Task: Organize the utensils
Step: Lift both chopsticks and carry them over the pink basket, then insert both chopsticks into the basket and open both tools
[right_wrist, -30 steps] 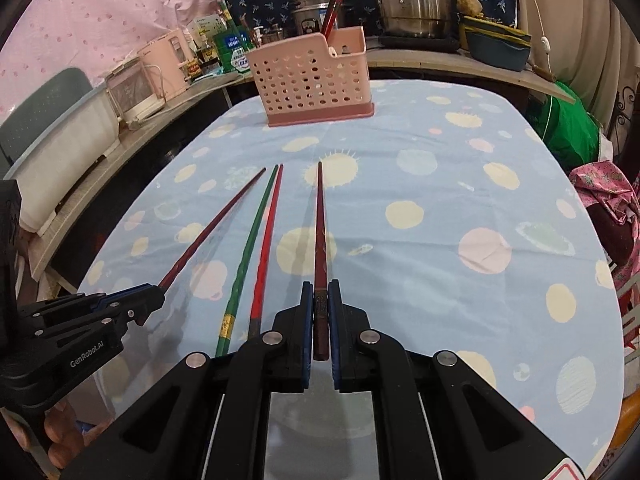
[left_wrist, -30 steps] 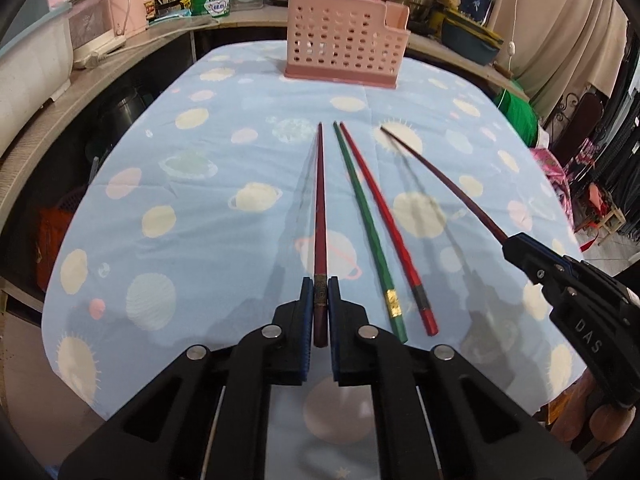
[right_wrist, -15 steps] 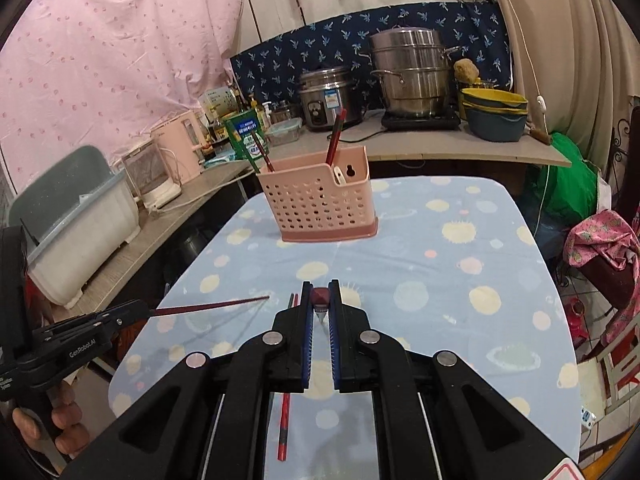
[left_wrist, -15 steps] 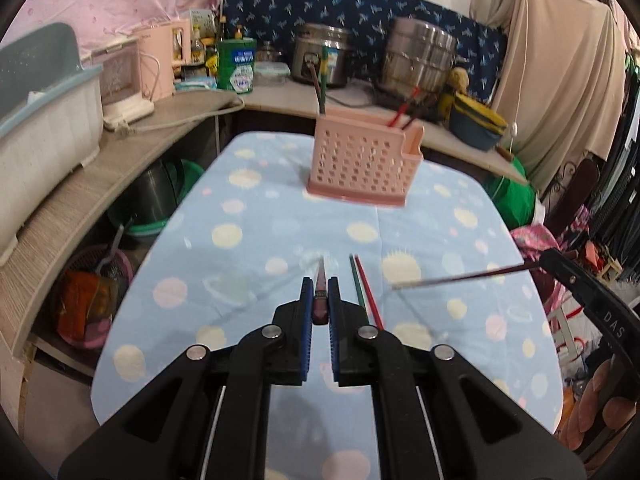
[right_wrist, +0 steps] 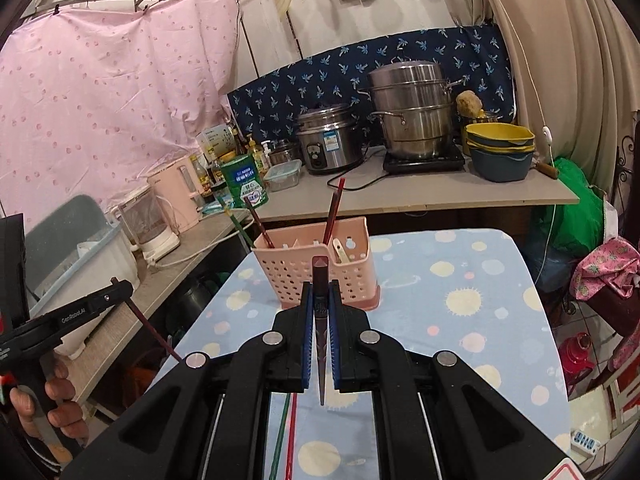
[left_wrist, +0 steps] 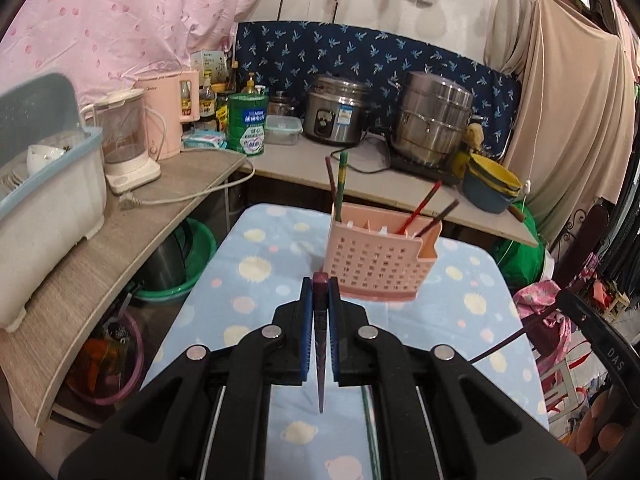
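Left wrist view shows the left gripper [left_wrist: 320,292] up in the air over the table [left_wrist: 248,264]. Its jaws are pinched tight on a dark red chopstick [left_wrist: 321,320]. The thick end of that stick pokes out past the blue pads, and the thin end points back under the gripper. Past it stands the pink basket [left_wrist: 376,264] on the blue cloth with the yellow spots. A green chopstick [left_wrist: 341,184] and a brown one lean in the basket's left part. A red chopstick [left_wrist: 422,206] and a dark one lean in its right part. At the right edge is the right gripper [left_wrist: 568,300], with a thin dark stick hanging from it.

In the right wrist view, the right gripper [right_wrist: 320,292] is also up over the table [right_wrist: 500,280]. Its jaws are squeezed shut on another dark red chopstick [right_wrist: 320,312], thick end forward. The pink basket [right_wrist: 312,276] is just past it. Under the gripper, a green chopstick [right_wrist: 280,432] and a red chopstick [right_wrist: 291,428] lie side by side on the cloth. At the left, a hand [right_wrist: 44,400] holds the left gripper [right_wrist: 116,286], and its stick slants down from it.
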`<state>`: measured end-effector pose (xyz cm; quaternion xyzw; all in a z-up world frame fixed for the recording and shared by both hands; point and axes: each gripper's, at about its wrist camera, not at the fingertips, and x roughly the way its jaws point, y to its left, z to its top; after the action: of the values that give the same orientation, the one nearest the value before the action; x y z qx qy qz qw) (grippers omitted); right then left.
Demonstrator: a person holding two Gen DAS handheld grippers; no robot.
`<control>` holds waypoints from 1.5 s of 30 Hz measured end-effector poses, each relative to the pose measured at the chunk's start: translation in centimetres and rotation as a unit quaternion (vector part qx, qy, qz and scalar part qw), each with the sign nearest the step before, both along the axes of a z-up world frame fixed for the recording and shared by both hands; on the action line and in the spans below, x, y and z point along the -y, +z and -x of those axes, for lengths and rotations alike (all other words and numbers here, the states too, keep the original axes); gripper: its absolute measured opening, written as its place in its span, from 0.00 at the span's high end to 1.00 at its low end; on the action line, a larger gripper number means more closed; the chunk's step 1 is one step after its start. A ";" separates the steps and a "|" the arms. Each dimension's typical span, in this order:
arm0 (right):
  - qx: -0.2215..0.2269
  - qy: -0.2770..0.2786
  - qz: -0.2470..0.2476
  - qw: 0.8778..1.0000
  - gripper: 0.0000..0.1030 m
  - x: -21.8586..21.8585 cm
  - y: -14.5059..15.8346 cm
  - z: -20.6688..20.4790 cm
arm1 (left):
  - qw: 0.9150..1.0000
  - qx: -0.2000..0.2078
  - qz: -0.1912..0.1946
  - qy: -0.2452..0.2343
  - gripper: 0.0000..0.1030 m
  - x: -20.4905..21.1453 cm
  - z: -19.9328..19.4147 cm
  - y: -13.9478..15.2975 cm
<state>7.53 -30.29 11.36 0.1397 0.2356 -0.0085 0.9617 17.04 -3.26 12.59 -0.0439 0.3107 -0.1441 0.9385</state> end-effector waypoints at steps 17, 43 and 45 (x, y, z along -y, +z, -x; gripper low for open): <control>0.084 -0.021 -0.044 0.995 0.93 3.3 9.0 -12.2 | 0.992 0.114 0.054 0.009 0.93 3.1 -8.7 12.4; -0.018 -0.007 -0.026 0.999 0.93 2.9 0.7 -22.0 | 0.999 0.047 0.002 0.018 0.93 8.8 -18.9 3.6; -0.021 -0.008 -0.025 0.999 0.93 2.9 0.5 -22.1 | 0.999 0.040 -0.002 0.019 0.92 8.9 -19.1 3.0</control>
<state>29.67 -33.16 11.86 0.1658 0.2545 -0.0127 0.9527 36.16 -12.12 15.56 -0.0421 0.2720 -0.1277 0.9529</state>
